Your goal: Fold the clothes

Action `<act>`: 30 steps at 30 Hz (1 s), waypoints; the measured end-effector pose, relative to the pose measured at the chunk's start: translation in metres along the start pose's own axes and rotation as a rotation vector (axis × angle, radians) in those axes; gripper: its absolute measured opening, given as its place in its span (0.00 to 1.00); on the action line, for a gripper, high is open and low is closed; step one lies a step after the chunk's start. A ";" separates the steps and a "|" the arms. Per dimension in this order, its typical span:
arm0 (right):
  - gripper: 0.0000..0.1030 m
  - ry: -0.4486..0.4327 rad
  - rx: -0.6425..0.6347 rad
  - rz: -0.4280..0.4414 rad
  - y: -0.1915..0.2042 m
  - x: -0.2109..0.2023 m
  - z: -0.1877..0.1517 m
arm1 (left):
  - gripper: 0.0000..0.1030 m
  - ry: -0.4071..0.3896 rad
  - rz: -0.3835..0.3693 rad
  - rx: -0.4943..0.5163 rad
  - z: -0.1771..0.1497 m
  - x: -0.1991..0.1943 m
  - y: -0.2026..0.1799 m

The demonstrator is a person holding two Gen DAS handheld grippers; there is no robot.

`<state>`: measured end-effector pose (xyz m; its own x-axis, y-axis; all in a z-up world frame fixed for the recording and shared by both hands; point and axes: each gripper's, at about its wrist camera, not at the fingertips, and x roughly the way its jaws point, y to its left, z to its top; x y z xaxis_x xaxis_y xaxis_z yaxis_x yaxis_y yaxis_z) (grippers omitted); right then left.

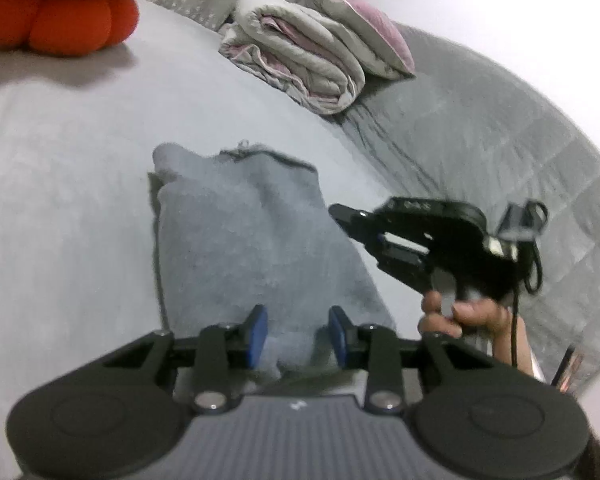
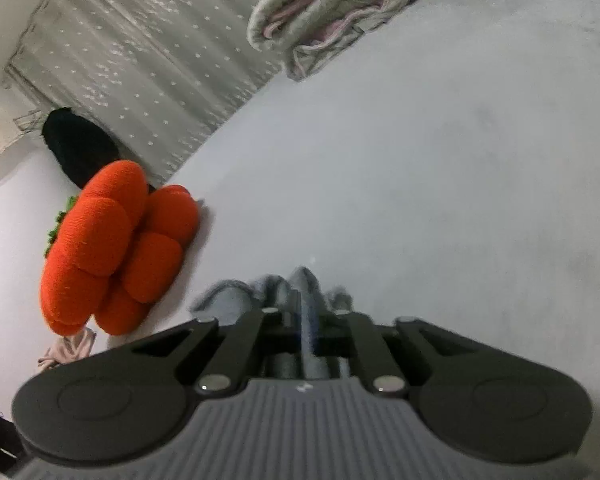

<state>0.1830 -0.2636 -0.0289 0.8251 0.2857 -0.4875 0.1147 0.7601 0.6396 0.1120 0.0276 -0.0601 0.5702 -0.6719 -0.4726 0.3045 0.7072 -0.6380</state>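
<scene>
Cloth (image 1: pixel 256 248), grey and fuzzy, is pinched by your right gripper (image 2: pixel 306 320); your left gripper (image 1: pixel 298 336) clamps its near bunched edge, tilted down.

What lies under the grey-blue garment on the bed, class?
The grey-blue garment lies on the pale bed sheet, which shows all round it. Whatever lies directly beneath is covered by the cloth, and the left claw hides the garment's near end.

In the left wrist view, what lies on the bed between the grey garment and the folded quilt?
Nothing: bare pale sheet separates the grey garment from the folded quilt, as the left wrist view shows.
</scene>
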 end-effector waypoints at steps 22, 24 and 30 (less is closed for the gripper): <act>0.40 0.187 -0.094 0.007 0.039 0.001 -0.024 | 0.32 -0.118 0.049 -0.072 0.018 -0.004 0.014; 0.19 0.184 -0.107 0.007 0.040 0.002 -0.028 | 0.32 -0.135 0.065 -0.072 0.019 -0.006 0.016; 0.11 0.090 -0.078 0.127 0.040 -0.030 -0.012 | 0.32 -0.173 0.034 -0.058 0.020 -0.008 0.014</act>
<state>0.1560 -0.2355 0.0044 0.7767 0.4313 -0.4591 -0.0339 0.7564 0.6533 0.1270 0.0474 -0.0532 0.7040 -0.5959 -0.3862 0.2407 0.7119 -0.6597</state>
